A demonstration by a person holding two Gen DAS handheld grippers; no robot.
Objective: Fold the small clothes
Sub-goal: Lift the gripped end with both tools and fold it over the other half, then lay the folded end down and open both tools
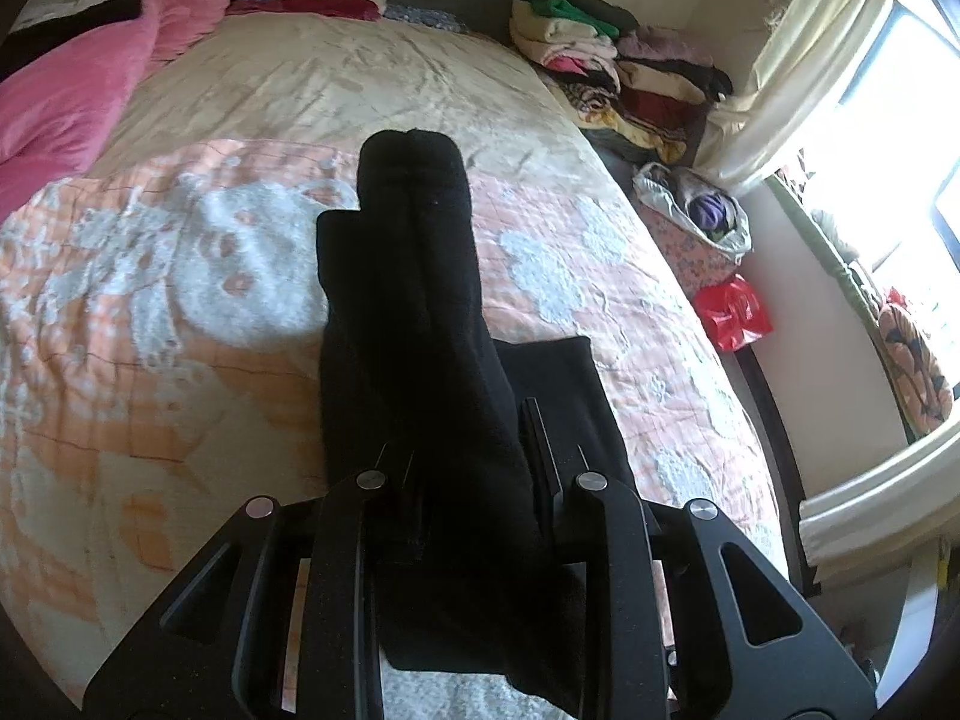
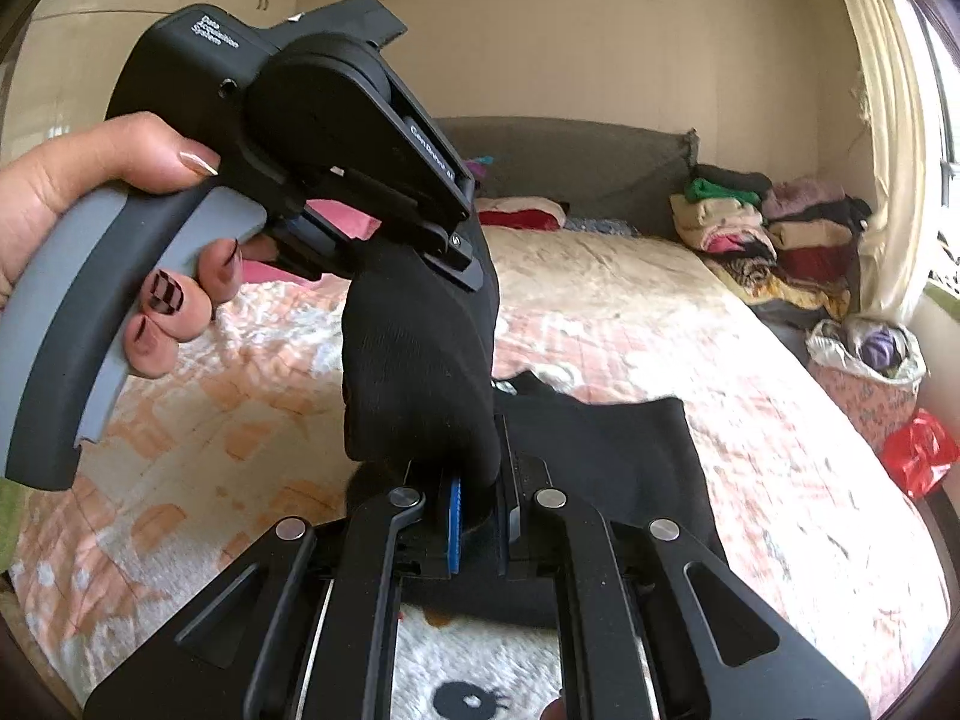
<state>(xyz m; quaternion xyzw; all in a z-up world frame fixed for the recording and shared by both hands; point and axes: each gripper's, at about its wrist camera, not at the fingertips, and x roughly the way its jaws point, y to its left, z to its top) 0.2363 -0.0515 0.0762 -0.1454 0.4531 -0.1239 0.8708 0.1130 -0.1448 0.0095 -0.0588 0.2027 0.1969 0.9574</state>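
Black sock [image 1: 414, 300] stretched lengthwise between both tools, above bed [image 1: 180, 300]

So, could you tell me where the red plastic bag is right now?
The red plastic bag sits right of the bed, just below the white bag.

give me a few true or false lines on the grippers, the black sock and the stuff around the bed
1. The black sock is pinched by the left gripper. True.
2. The right gripper is open and empty. False: it is shut on the sock.
3. A red plastic bag sits beside the bed. True.
4. The folded clothes are stacked on the floor. False: they are piled at the bed's far corner.
5. A second black garment lies on the bed. True.
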